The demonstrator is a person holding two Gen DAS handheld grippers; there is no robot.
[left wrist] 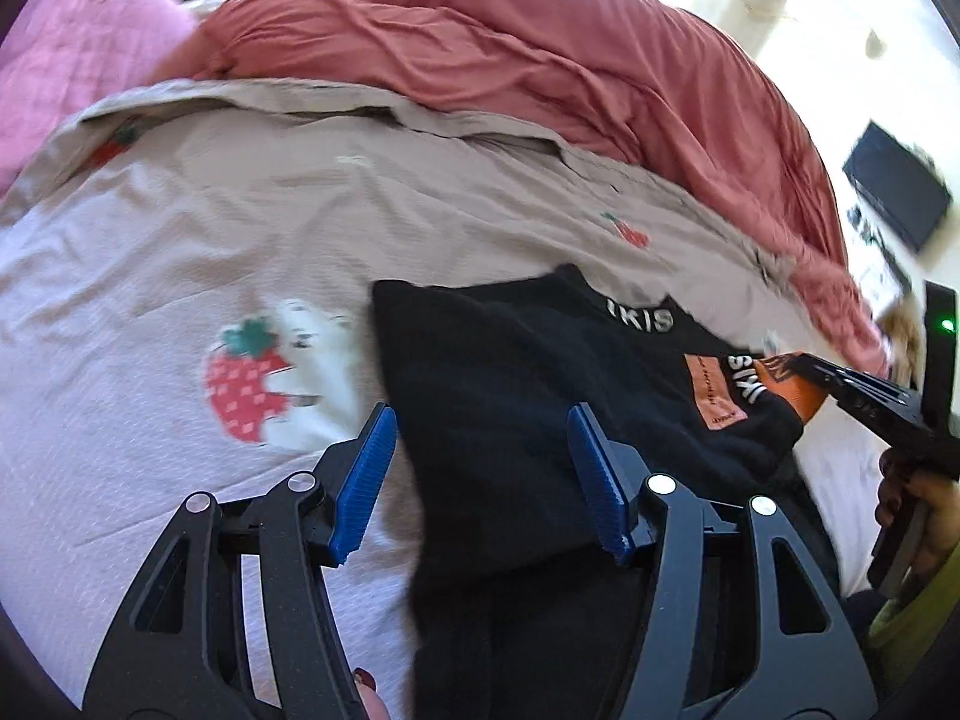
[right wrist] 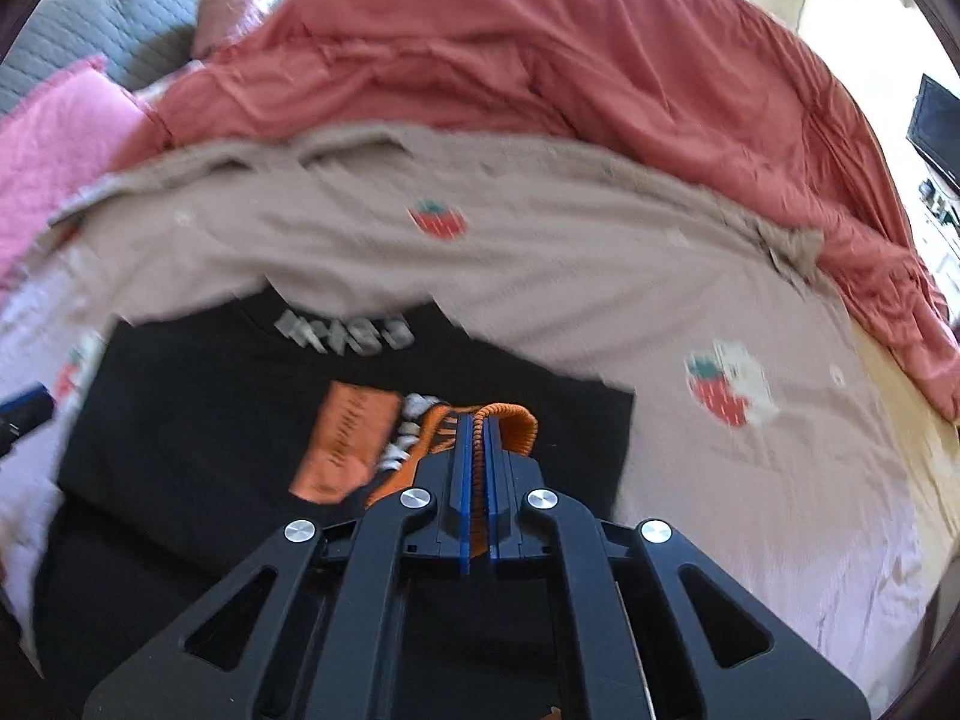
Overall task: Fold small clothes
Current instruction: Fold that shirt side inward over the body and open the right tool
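Note:
A small black top [left wrist: 528, 384] with white lettering and an orange patch lies on the strawberry-print bed sheet [left wrist: 180, 252]. My left gripper [left wrist: 480, 468] is open above the top's left part, its blue pads [left wrist: 366, 480] spread apart and empty. My right gripper [right wrist: 480, 426] is shut on the top's orange ribbed cuff [right wrist: 516, 420] and holds the sleeve over the top's body [right wrist: 180, 420]. The right gripper also shows in the left wrist view [left wrist: 798, 378], at the top's right side with the orange cuff [left wrist: 801, 396] in it.
A rumpled red duvet [left wrist: 540, 48] lies across the far side of the bed. A pink pillow [left wrist: 78, 54] sits at the far left. A dark screen [left wrist: 900, 186] stands beyond the bed's right edge.

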